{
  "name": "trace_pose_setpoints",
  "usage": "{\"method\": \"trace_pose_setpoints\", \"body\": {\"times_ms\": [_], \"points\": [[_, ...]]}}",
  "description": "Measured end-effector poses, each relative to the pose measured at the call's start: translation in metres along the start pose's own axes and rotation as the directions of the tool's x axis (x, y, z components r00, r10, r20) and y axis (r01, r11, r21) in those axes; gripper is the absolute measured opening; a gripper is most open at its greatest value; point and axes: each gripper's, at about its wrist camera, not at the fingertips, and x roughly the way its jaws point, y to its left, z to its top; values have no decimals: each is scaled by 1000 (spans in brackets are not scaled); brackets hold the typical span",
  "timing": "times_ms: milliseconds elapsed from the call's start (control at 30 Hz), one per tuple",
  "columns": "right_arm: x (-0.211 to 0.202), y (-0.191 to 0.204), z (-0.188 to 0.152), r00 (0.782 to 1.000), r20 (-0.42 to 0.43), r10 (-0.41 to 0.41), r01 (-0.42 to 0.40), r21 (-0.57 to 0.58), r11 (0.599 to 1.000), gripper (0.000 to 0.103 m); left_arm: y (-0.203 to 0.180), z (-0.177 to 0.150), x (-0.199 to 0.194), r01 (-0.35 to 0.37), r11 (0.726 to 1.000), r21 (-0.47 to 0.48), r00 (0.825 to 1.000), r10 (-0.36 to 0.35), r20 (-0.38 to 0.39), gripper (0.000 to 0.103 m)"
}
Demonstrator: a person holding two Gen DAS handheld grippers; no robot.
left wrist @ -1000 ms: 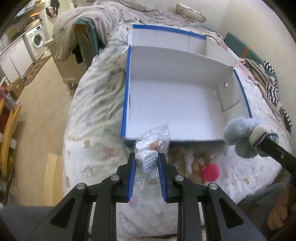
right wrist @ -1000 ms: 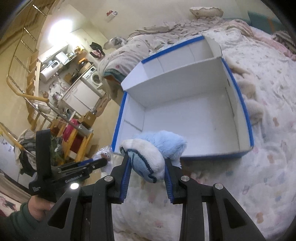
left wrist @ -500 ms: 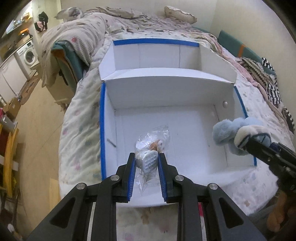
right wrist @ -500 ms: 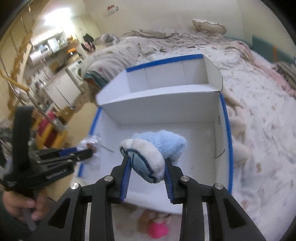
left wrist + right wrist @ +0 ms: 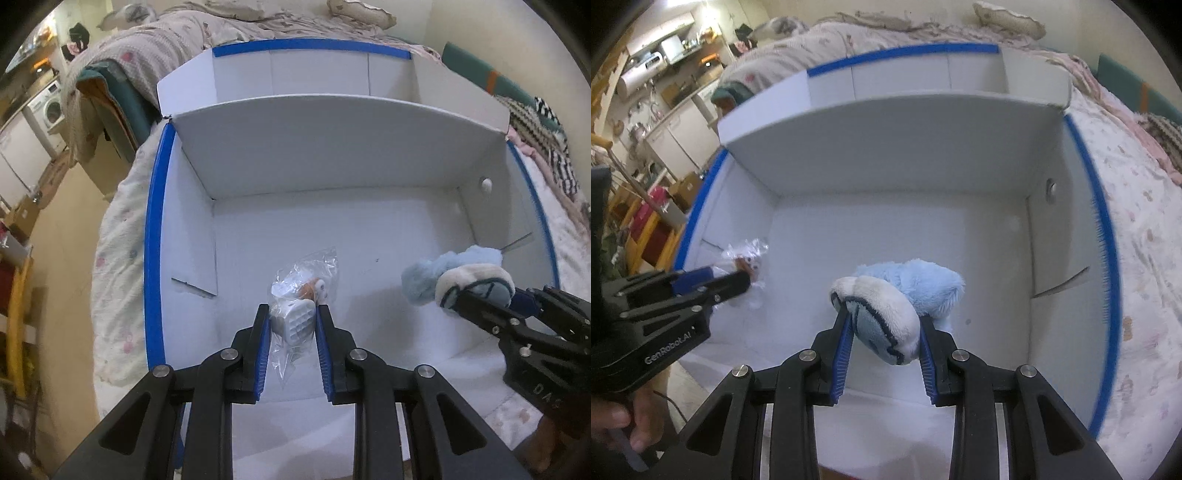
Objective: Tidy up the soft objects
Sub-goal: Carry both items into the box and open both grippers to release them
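Note:
A white cardboard box [image 5: 332, 229] with blue-taped rims lies open on the bed; it also shows in the right wrist view [image 5: 886, 229]. My left gripper [image 5: 291, 321] is shut on a clear plastic bag holding a small soft toy [image 5: 303, 291] and holds it inside the box above the floor, left of centre. My right gripper [image 5: 884, 325] is shut on a light blue and white plush toy [image 5: 897, 291] and holds it inside the box to the right. The plush [image 5: 458, 277] and the bagged toy [image 5: 748, 258] each show in the other view.
The box has a raised back flap [image 5: 332, 140] and side walls [image 5: 491, 214]. A patterned bedspread [image 5: 1145, 229] surrounds the box. A blanket-draped chair [image 5: 118, 92] and a kitchen area with a washing machine [image 5: 51, 109] stand at the left.
Both grippers moved forward and down from in front of the box's front edge to inside it, each still holding its item.

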Motion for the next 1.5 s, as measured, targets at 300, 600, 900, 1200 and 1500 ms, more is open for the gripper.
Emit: {"method": "trace_pose_setpoints", "body": {"times_ms": [300,600,900,1200,1500], "points": [[21,0,-10,995,-97,-16,15,-12,1000,40,4,-5,24,6,999,-52,994,-12,-110,21],[19,-4,-11,994,-108,-16,15,-14,1000,45,3,-4,36,8,999,-53,990,-15,-137,21],[12,-4,-11,995,-90,-30,26,-43,999,55,4,0,41,5,998,-61,988,-14,-154,22],[8,-1,-7,998,-64,-21,19,-38,999,79,0,4,45,-19,999,-38,990,14,-141,41],[-4,1,-5,1000,-18,-20,19,-60,998,79,1,8,42,-24,999,-28,993,21,-114,52]]}}
